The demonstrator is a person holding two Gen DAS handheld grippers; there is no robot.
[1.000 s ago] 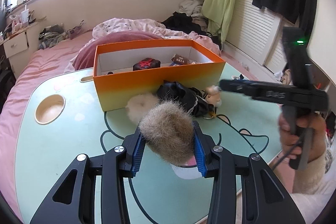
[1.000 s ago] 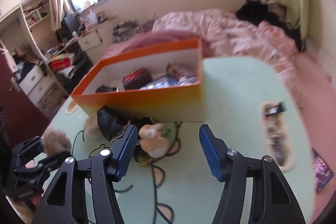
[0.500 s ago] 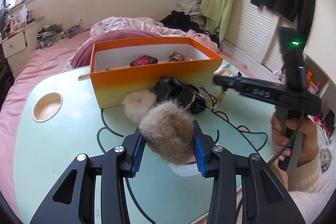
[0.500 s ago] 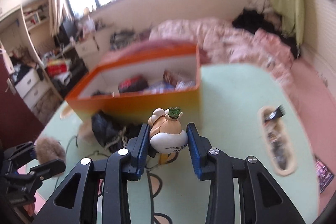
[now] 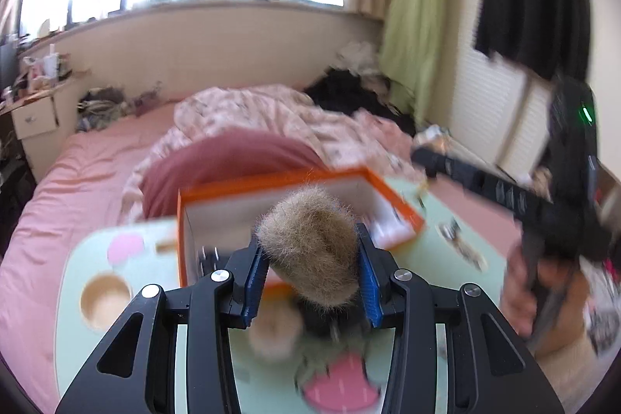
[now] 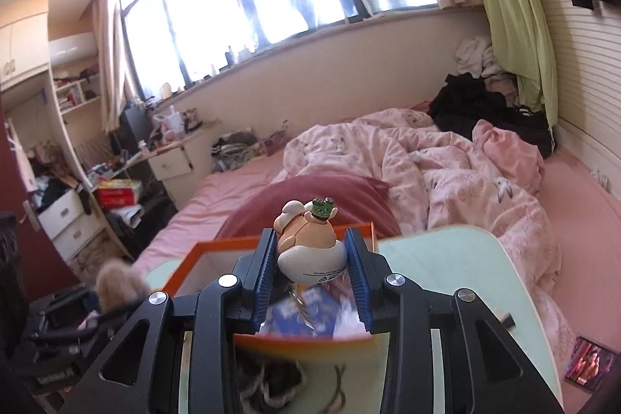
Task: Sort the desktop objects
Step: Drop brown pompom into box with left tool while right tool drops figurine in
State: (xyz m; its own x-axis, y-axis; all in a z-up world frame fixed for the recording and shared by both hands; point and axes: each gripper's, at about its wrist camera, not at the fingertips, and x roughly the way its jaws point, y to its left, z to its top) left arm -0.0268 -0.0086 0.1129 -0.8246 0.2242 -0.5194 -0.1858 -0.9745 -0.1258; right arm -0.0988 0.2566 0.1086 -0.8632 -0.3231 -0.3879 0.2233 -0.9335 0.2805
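My left gripper (image 5: pixel 310 264) is shut on a tan fur pompom (image 5: pixel 310 251) and holds it above the near wall of the orange box (image 5: pixel 399 204). My right gripper (image 6: pixel 310 258) is shut on a small round toy figure (image 6: pixel 310 245) with a green top, held over the orange box (image 6: pixel 194 251), which holds several small items. The pompom also shows at the left of the right wrist view (image 6: pixel 116 282). A black bundle (image 6: pixel 268 383) and a pale pompom (image 5: pixel 275 332) lie on the green table (image 5: pixel 70 355) in front of the box.
The green table (image 6: pixel 465 258) has a round cup recess (image 5: pixel 104 297) at its left and a slot of small items (image 5: pixel 462 247) at its right. A pink bed (image 6: pixel 465 161) lies beyond. A card (image 6: pixel 590 369) lies off the table's right edge.
Both grippers have lifted and moved forward over the orange box, each still holding its object. One second ago the right gripper was open around the toy on the table.
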